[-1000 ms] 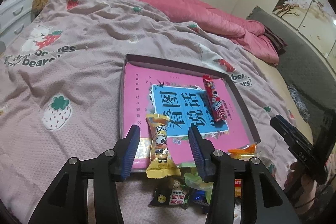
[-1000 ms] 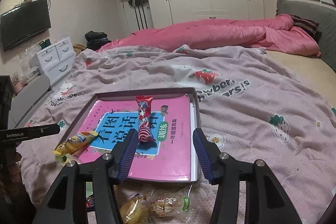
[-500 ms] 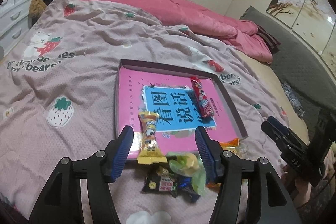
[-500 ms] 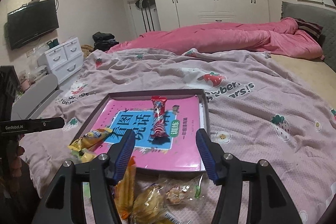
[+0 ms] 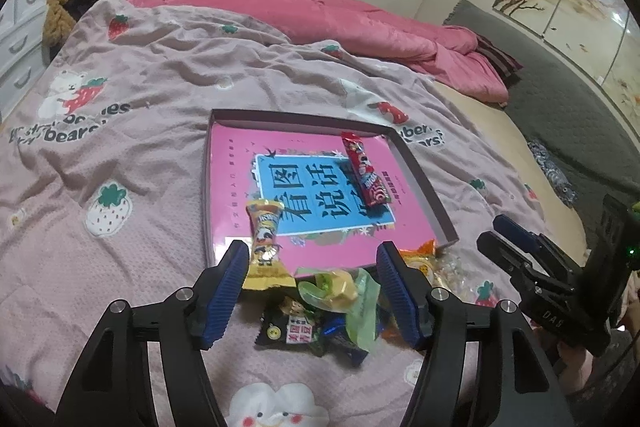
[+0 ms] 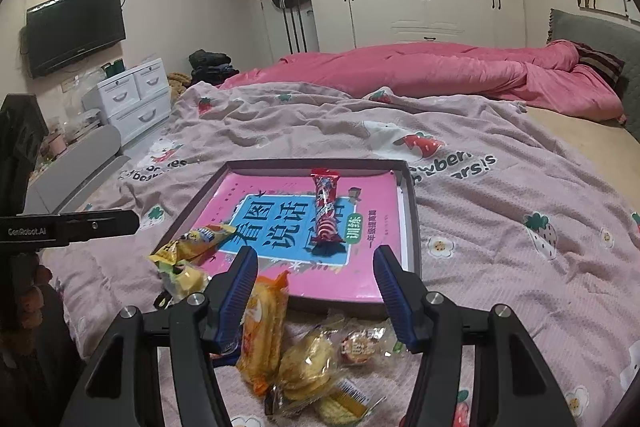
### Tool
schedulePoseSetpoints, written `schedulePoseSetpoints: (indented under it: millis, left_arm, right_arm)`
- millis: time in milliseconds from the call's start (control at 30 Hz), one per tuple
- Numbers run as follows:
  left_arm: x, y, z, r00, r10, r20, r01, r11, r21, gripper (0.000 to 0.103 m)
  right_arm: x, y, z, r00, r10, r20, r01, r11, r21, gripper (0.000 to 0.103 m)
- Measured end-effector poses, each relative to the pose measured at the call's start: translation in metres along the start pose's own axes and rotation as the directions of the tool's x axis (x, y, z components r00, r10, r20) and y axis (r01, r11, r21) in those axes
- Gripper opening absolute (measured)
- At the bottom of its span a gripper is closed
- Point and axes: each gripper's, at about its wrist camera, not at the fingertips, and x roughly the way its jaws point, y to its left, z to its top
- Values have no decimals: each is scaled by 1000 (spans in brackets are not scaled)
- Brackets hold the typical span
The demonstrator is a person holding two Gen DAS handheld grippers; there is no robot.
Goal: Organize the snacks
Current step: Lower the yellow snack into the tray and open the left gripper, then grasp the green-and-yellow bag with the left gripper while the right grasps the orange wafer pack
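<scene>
A shallow dark tray (image 5: 421, 183) lies on the bed with a pink book (image 5: 234, 183) in it. On the book lies a long red snack (image 5: 363, 174). A yellow panda snack (image 5: 265, 247) rests across the tray's near rim, just past my left gripper (image 5: 314, 269), whose jaws are opening with nothing pressed between them. A loose pile sits in front of the tray: a green-wrapped sweet (image 5: 340, 285), a black packet (image 5: 289, 327), an orange packet (image 6: 264, 323) and clear biscuit packs (image 6: 312, 367). My right gripper (image 6: 316, 279) is open and hovers over this pile, holding nothing.
A pale pink strawberry-print blanket (image 5: 120, 147) covers the bed, and a bunched pink duvet (image 6: 440, 71) lies at the far side. White drawers (image 6: 136, 99) and a wall television (image 6: 76, 27) stand to the left. White wardrobes line the back wall.
Both grippers have drawn back from the tray, so more of the snack pile shows. The left jaws have widened; the yellow snack that lay between them now lies by the left finger.
</scene>
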Motion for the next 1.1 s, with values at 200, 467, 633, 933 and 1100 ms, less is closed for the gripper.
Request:
schedulePoseSetpoints:
  millis: [200,467,633,933,1100]
  left_arm:
    - [1,-8,-9,1000,3,-28,-2,1000,27,68]
    - [3,-12,-19,998,-10,-69,12,999,36,69]
    - [5,-16,-24,996,-15,-88,20,999,48,69]
    - [8,-21,-34,992,-19,-129,27,998,64,69]
    - [11,-22,-40,988,-23,-155,34,997,68,69]
  right_arm:
    - [-3,8,-7,1000,19,-24,-20,1000,-11,60]
    - [-3,21,-17,997,41,-62,-43,998,-36,61]
    - [-4,29,-22,995,55,-79,-59,996,-59,64]
    - [-2,37,-29,991,60,-119,-70,994,-81,68]
    - [-2,40,-33,989,63,-134,-75,993,-92,68]
